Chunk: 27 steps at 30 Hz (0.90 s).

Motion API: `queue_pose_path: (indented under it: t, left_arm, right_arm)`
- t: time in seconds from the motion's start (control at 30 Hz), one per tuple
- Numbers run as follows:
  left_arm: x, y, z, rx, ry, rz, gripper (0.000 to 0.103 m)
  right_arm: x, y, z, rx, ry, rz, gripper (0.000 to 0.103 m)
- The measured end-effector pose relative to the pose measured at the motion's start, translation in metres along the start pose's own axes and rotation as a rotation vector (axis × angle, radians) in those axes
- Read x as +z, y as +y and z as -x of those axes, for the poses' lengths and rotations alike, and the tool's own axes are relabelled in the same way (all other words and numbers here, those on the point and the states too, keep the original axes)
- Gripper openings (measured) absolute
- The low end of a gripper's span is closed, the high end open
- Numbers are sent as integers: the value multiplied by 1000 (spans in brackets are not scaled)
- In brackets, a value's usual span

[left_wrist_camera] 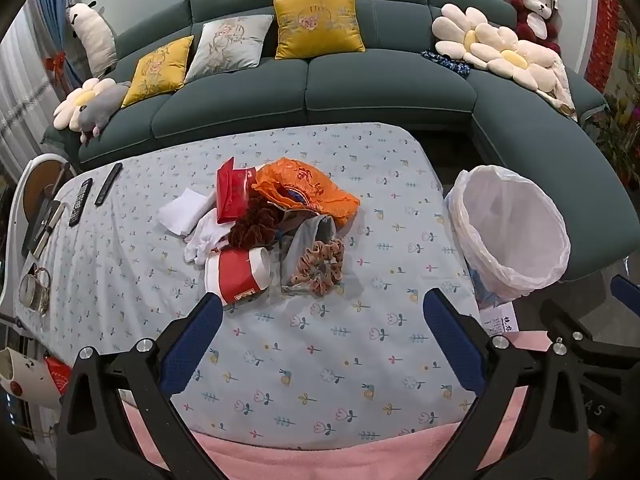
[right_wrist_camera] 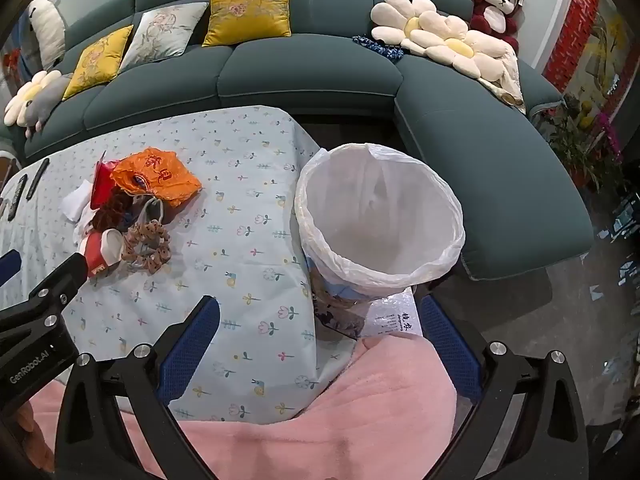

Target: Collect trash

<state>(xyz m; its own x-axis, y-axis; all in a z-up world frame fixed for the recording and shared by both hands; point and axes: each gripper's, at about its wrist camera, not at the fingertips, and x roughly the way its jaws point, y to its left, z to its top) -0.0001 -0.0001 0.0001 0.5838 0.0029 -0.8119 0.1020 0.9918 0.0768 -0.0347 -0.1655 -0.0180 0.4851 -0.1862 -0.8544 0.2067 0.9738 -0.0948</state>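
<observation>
A pile of trash lies mid-table: a red and white paper cup (left_wrist_camera: 238, 274) on its side, an orange plastic bag (left_wrist_camera: 308, 190), a red packet (left_wrist_camera: 232, 194), white tissues (left_wrist_camera: 186, 212), a brown scrunchie (left_wrist_camera: 254, 226) and a tan scrunchie (left_wrist_camera: 320, 266) on clear plastic. My left gripper (left_wrist_camera: 322, 308) is open and empty, just short of the cup. A bin (right_wrist_camera: 380, 216) lined with a white bag stands beside the table's right edge. My right gripper (right_wrist_camera: 318, 314) is open and empty, in front of the bin. The pile also shows in the right wrist view (right_wrist_camera: 132, 216).
The table (left_wrist_camera: 320, 360) has a floral cloth, with a pink blanket (right_wrist_camera: 320, 420) at its near edge. Two remotes (left_wrist_camera: 94, 196) and a small clock (left_wrist_camera: 34, 290) lie at the left. A dark green sofa (left_wrist_camera: 360, 88) with cushions and plush toys wraps behind and to the right.
</observation>
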Motion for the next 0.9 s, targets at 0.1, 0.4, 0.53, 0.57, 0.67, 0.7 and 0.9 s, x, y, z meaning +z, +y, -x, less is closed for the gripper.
queue_pose_path:
  t: [0.1,0.4,0.53,0.57,0.67,0.7,0.9]
  left_arm:
    - [0,0,0,-1,3,4,96]
    - [2,1,3,1,2,6,96]
    - [3,2,3,2,2,10,96]
    - [3,3,3,1,4,12,96]
    - [2,3,3,0,3,11,96]
    - [3,3,3,0,4,13,96]
    - [-1,4,2,3,0,20,96]
  right_arm:
    - [0,1,0,-2,4,2,96]
    - [1,2,2,-7,-5,13,96]
    - [-2,2,0,-12,-5,12,96]
    - [-1,3,1,-16,-5,13,96]
    - [-1,1,2,-19,-6,5,96]
    - [-1,1,2,-18,-5,4,96]
    - [-1,1,1,-25,-8,5,96]
